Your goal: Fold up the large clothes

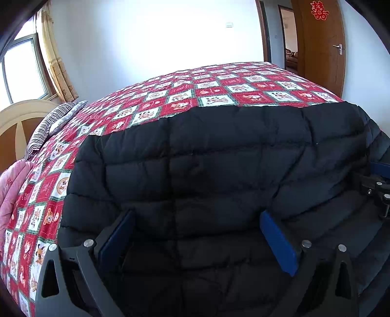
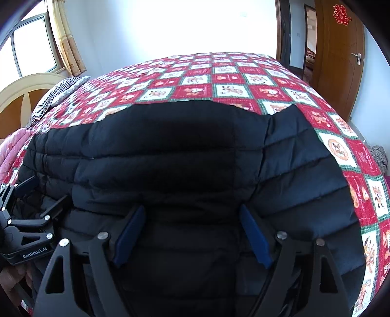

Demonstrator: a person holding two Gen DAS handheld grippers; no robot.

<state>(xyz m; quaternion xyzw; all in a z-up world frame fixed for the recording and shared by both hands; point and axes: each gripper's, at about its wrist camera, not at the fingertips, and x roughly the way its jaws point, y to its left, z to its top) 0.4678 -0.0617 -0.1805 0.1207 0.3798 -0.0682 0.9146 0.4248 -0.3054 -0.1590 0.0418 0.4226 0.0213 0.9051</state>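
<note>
A black quilted coat (image 1: 219,158) lay spread on a bed (image 1: 170,97) covered by a red-and-white patchwork quilt, near a curtained window (image 1: 22,65) and wooden door (image 1: 321,44). The left gripper (image 1: 197,241) and right gripper (image 2: 192,234) hovered released, jaws wide, grasping nothing.

Black quilted coat (image 1: 219,170) on a red-and-white checked bedspread (image 1: 219,83) with cartoon prints; striped pillow (image 1: 48,124) at nine o'clock, blue gripper pads (image 1: 277,241)

Red-and-white checked bedspread (image 1: 219,85); striped pillow (image 1: 51,124) by cream headboard (image 1: 22,114); pink quilt (image 1: 12,187); window (image 1: 22,65), yellow curtain (image 1: 58,61); wooden door (image 1: 321,39) bearing red paper-cut (image 1: 319,10).
</note>
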